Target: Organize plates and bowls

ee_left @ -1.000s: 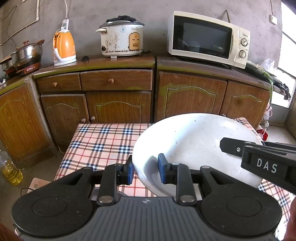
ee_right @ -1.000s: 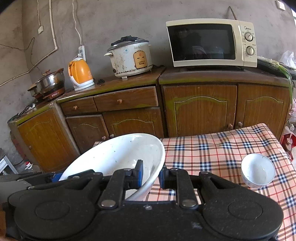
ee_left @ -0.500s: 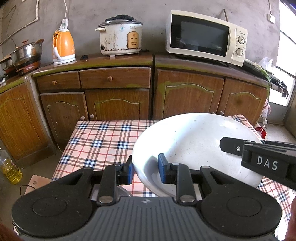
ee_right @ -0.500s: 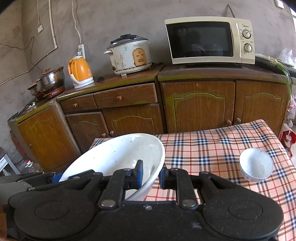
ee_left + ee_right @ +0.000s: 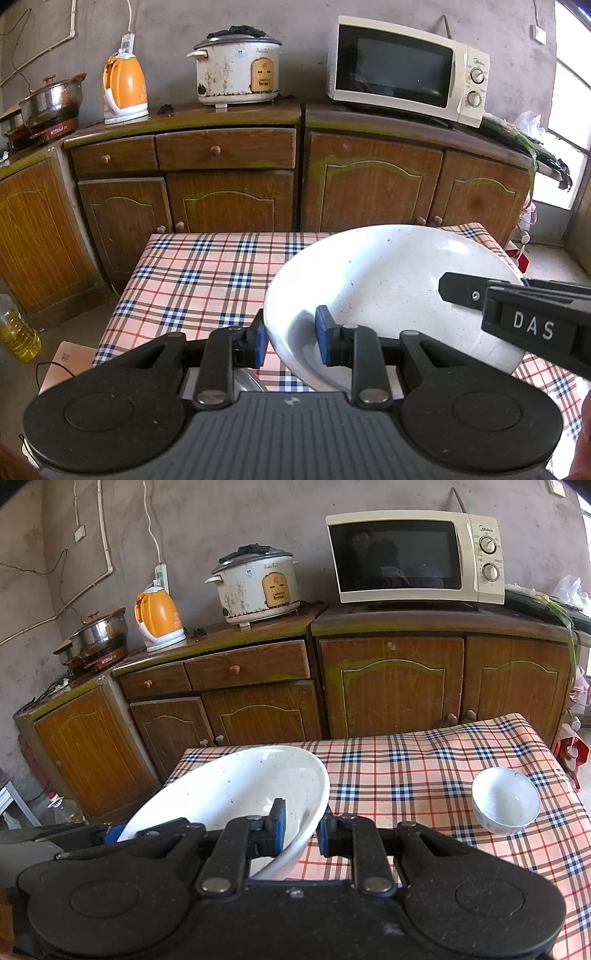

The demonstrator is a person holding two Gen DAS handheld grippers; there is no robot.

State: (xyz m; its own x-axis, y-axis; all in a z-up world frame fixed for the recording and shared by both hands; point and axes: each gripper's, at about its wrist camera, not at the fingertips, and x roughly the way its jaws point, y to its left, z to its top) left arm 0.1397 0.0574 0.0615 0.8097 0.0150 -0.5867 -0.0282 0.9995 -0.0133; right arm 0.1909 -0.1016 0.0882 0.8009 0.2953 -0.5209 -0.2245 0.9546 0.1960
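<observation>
Left wrist view has your left gripper (image 5: 289, 338) with its jaws pinching the near rim of the big white plate (image 5: 391, 291), one blue pad under the rim and one inside the dish. Right wrist view shows the same deal on the other edge: your right gripper (image 5: 300, 829) has its jaws clamped on the rim of that plate (image 5: 236, 794), so you're holding it with both, lifted off and tilted above the desk (image 5: 199, 280). Plate is glossy white, deep-ish, with little dark specks all over the inside.

Desk is covered in a red, navy and white plaid cloth. Beyond the jaws runs a line of worn brown wooden cabinets (image 5: 391, 686) against a rough grey wall.

Off to the right of your right jaws, a small white bowl (image 5: 505, 800) sits upright on the cloth, well apart from the plate. On the cabinets ahead: cream microwave (image 5: 413, 557), beat-up white rice cooker (image 5: 256, 585), orange kettle (image 5: 159, 618), and a steel pot (image 5: 99, 633) far left. A bottle of yellow oil (image 5: 16, 330) stands on the floor, left of your left jaws.
</observation>
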